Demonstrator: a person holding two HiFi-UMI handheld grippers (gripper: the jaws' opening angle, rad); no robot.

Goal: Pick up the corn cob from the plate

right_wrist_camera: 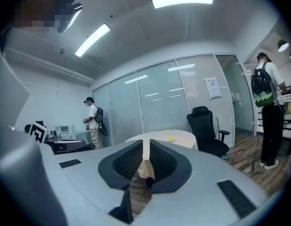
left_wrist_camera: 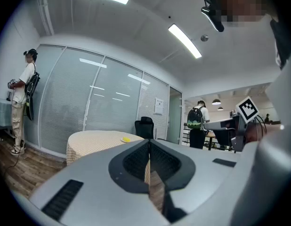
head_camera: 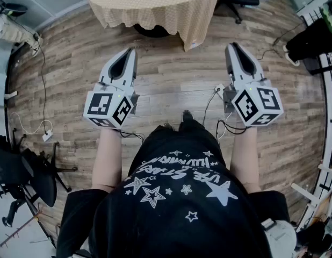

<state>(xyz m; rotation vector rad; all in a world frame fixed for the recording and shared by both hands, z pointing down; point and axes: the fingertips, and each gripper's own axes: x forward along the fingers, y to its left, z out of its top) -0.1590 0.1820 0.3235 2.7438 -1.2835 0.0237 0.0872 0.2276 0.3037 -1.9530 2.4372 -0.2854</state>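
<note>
The corn cob (left_wrist_camera: 126, 139) shows as a small yellow shape on a plate on the round table (left_wrist_camera: 96, 144) with a checked cloth, well ahead of me. The right gripper view has the same yellow cob (right_wrist_camera: 170, 138) on that table (right_wrist_camera: 157, 136). In the head view only the table's near edge (head_camera: 155, 7) shows, and the plate is out of sight. My left gripper (head_camera: 131, 52) and right gripper (head_camera: 232, 46) are held level over the wood floor, short of the table. Both are shut with nothing between their jaws.
A black office chair (right_wrist_camera: 205, 126) stands behind the table. One person (right_wrist_camera: 92, 120) stands at a far counter, another with a green backpack (right_wrist_camera: 267, 102) at the right. Cables (head_camera: 41, 93) and a chair base (head_camera: 31, 176) lie on the floor at my left.
</note>
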